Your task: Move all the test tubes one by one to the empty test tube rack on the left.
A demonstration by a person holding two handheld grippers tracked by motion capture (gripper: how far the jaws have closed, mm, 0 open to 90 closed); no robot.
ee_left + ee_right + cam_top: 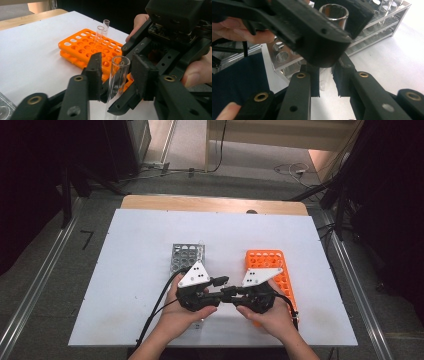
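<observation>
Two grippers are brought nose to nose above the white tabletop (32,57), with one clear glass test tube (116,85) shared between them. The left gripper (117,68) is set about the tube's upper part, just below the open rim. One pad appears to lie against the glass, while a sliver of background is seen beside the other pad, so it cannot be told whether the tube is clamped or just let go. The right gripper (326,86) is placed around the rounded lower end. Its jaws are drawn close on both sides, but contact is hidden, so its hold cannot be judged either.

The tube is held almost upright in the air, between the silver metal rack with round holes (372,30) on the left gripper's side and the orange plastic rack (82,47) on the right gripper's side. Two more glass tubes (98,37) are already stood in the orange rack.

A hand-over is judged to be in progress. To do it well, the receiving jaws should be closed squarely across the glass before the other pair is opened. The tube should be kept vertical, and the giving gripper should be drawn straight back so the rim is not caught. Pressure should be kept gentle, since thin glass is easily cracked or squeezed out.
</observation>
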